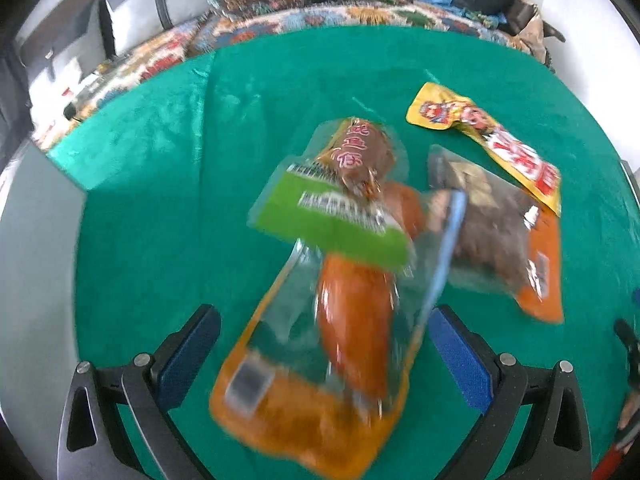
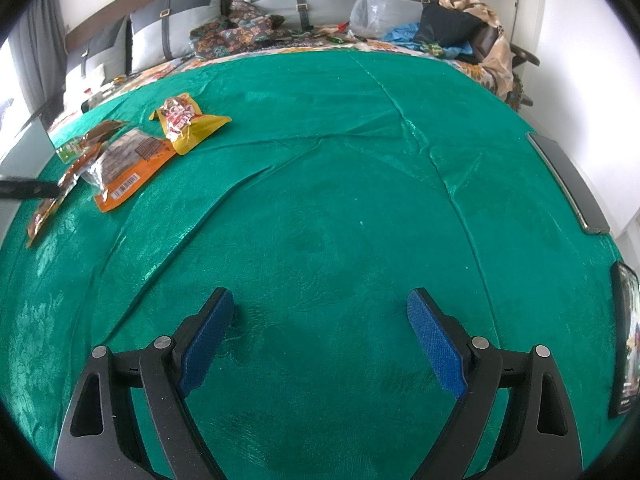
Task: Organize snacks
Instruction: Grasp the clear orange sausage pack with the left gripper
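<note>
The left tongs (image 1: 324, 344) are spread wide right over the sausage packet (image 1: 344, 320), whose long axis runs straight away between the fingers. The right tongs (image 2: 320, 336), also spread and empty, sit well apart from the snack pile (image 2: 120, 160) on the green cloth (image 2: 340, 200), so left is nearer.

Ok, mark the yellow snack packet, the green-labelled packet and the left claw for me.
yellow snack packet (image 2: 188, 124): right wrist view, printed front.
green-labelled packet (image 1: 320, 216): left wrist view, green label.
left claw (image 1: 324, 332): left wrist view, midway between its open fingers.
</note>
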Demonstrator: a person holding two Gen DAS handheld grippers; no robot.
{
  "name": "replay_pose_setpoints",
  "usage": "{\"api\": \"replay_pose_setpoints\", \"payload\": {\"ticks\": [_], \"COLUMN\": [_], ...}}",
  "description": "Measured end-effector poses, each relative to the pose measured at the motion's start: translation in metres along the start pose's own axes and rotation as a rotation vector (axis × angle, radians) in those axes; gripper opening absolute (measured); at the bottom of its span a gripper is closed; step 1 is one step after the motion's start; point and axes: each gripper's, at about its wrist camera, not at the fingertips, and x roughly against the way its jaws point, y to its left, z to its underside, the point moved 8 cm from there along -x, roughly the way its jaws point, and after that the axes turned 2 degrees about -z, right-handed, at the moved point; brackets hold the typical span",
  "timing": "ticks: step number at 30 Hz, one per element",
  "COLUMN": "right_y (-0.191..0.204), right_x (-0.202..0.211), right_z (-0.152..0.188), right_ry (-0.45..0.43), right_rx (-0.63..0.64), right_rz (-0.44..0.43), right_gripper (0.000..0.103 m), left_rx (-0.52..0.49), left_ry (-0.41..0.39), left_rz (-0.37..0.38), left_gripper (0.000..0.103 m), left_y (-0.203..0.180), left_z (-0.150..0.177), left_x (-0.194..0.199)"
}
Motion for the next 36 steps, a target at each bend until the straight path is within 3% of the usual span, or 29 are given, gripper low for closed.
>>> {"api": "replay_pose_setpoints", "payload": {"ticks": [5, 7, 8, 10, 13, 19, 21, 24, 26, 29, 30, 31, 36], "right_y": [0.000, 0.000, 0.000, 0.000, 0.001, 0.001, 0.001, 0.001, 0.001, 0.001, 0.001, 0.001, 0.001], "right_x": [0.000, 0.000, 0.000, 0.000, 0.000, 0.000, 0.000, 0.000, 0.000, 0.000, 0.000, 0.000, 0.000], "right_z": [0.000, 0.000, 0.000, 0.000, 0.000, 0.000, 0.000, 0.000, 0.000, 0.000, 0.000, 0.000, 0.000], "right_ry": [0.000, 0.000, 0.000, 0.000, 0.000, 0.000, 0.000, 0.000, 0.000, 0.000, 0.000, 0.000, 0.000], "right_rx": [0.000, 0.000, 0.000, 0.000, -0.001, -0.001, -0.001, -0.001, -0.001, -0.001, -0.001, -0.001, -0.001], "right_rz": [0.000, 0.000, 0.000, 0.000, -0.001, -0.001, -0.001, -0.001, -0.001, -0.001, -0.001, -0.001, -0.001], "right_gripper": [0.091, 0.091, 0.091, 0.091, 0.091, 0.091, 0.091, 0.091, 0.091, 0.091, 0.091, 0.091, 0.091], "left_rx": [0.033, 0.003, -0.019, -0.019, 0.001, 0.036, 0.044, 0.068, 0.087, 0.117, 0.137, 0.142, 0.212], "left_ry": [-0.031, -0.074, -0.088, -0.102, -0.091, -0.062, -0.069, -0.083, -0.094, -0.101, -0.120, -0.125, -0.219], "left_rz": [0.045, 0.025, 0.007, 0.036, -0.005, -0.060, -0.064, 0.001, 0.026, 0.005, -0.023, -0.027, -0.095], "left_gripper": [0.100, 0.076, 0.070, 0.051, 0.050, 0.053, 0.060, 0.088, 0.090, 0.093, 0.099, 0.103, 0.103], "left_y": [-0.001, -0.002, -0.003, -0.006, -0.007, -0.008, -0.014, -0.021, -0.024, -0.014, -0.006, -0.004, 0.015], "left_z": [-0.006, 0.000, 0.004, 0.020, 0.058, 0.164, 0.178, 0.174, 0.161, 0.138, 0.133, 0.134, 0.139], "left_x": [-0.006, 0.002, 0.005, 0.018, 0.033, 0.069, 0.076, 0.076, 0.072, 0.056, 0.050, 0.048, 0.046]}}
